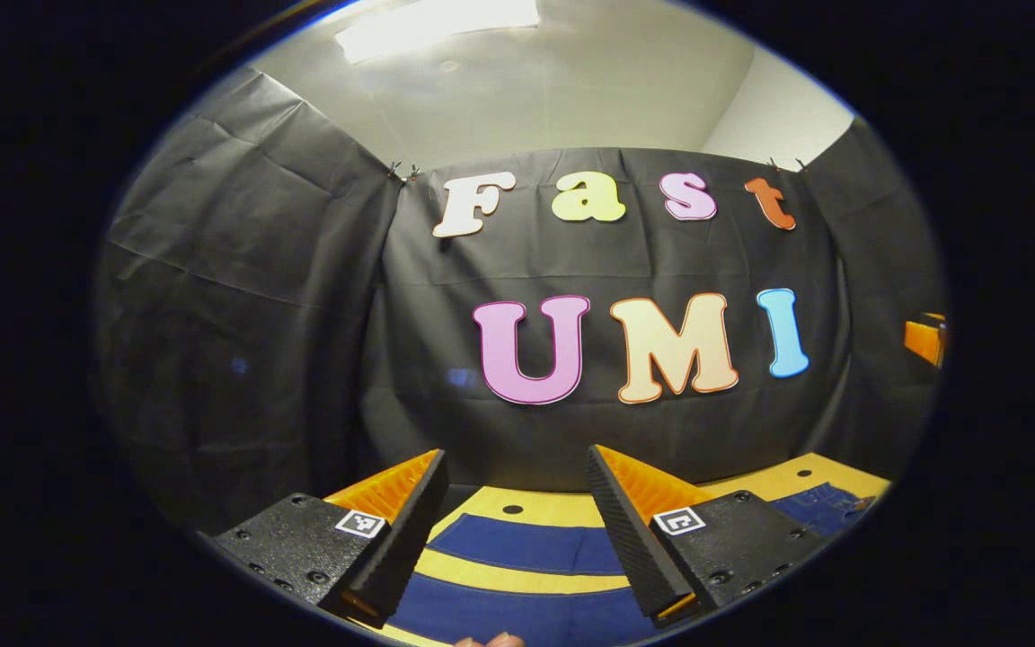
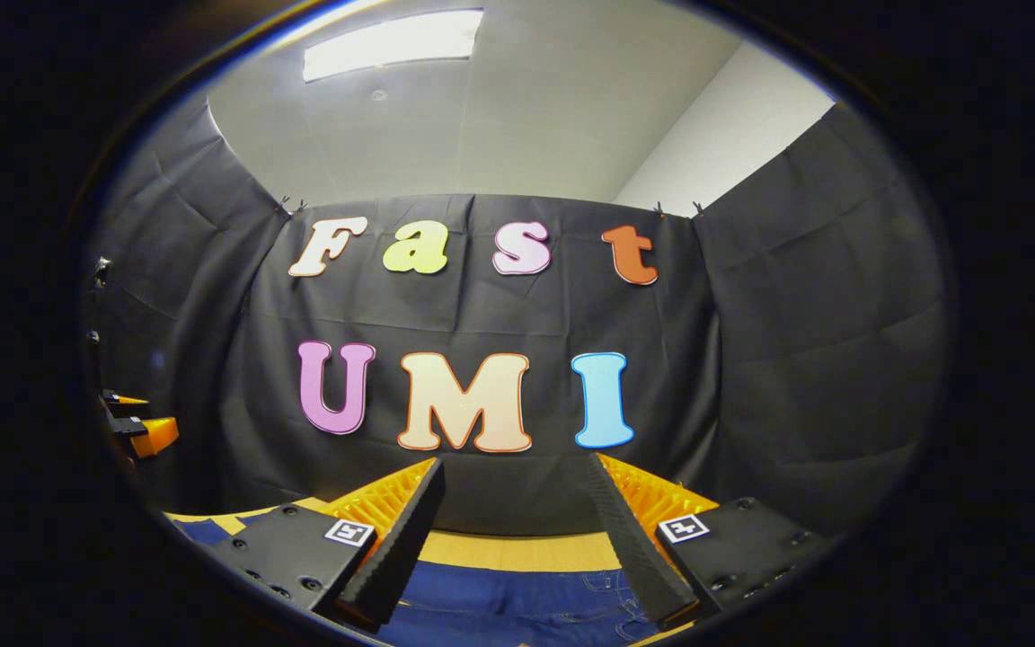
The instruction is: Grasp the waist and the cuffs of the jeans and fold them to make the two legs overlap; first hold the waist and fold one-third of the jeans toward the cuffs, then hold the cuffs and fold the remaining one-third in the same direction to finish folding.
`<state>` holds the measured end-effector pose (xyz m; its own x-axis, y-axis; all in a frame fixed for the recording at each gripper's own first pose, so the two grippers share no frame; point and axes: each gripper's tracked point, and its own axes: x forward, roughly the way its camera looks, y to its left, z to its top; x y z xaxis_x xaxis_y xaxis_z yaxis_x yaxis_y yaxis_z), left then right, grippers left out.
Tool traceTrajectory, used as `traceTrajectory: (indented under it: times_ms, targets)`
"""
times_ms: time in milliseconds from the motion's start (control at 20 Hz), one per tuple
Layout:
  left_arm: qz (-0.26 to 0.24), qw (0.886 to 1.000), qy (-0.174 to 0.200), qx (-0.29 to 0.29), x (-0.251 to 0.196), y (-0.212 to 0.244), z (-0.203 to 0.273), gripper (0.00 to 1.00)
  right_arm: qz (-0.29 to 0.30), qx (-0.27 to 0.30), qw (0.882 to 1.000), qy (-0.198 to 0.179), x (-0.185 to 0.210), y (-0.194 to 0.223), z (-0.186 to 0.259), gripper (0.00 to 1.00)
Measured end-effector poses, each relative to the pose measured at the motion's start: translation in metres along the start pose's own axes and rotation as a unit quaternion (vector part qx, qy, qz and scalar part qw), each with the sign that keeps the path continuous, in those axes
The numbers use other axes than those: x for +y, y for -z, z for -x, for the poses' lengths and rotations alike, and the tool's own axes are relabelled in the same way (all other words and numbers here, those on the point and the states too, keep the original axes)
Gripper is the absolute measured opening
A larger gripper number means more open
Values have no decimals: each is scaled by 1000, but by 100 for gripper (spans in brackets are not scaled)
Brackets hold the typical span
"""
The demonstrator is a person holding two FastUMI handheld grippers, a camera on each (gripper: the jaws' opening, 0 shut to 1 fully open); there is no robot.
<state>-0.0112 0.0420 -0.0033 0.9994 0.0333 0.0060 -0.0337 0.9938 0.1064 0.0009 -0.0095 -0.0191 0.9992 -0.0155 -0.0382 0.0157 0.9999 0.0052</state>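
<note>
Both gripper views sit low over the table [image 1: 562, 506], facing level toward the booth's back wall [image 2: 482, 314], not far off. Each looks out between its own fingers. They share the wall, ceiling [image 2: 526, 108] and jeans [image 1: 526, 544].

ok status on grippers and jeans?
Left gripper open, right gripper open, both above table. Jeans flat, legs apart, ungrasped. Nothing in the way.

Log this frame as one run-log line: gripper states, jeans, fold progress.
left gripper: open, above jeans | right gripper: open, above jeans | jeans: flat on table, legs apart | contact: none | folding: not started
</note>
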Motion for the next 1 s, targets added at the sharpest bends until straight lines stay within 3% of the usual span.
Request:
traceTrajectory:
  times_ms: [200,350,600,750,850,1000]
  targets:
    - [-69,996,41,45,20,45,4,95,5,7,1000,20,-1,18,9,98]
    - [-146,984,63,84,40,84,8,95,7,19,999,27,3,28,13,99]
    - [-272,944,115,146,69,149,24,95,20,32,998,40,10,49,28,97]
    - [-321,921,133,178,87,185,33,95,39,41,997,43,13,57,30,97]
    - [-353,901,149,203,98,214,40,95,51,40,997,47,13,59,35,99]
    - [-406,862,181,243,110,259,54,95,58,56,996,41,18,74,41,99]
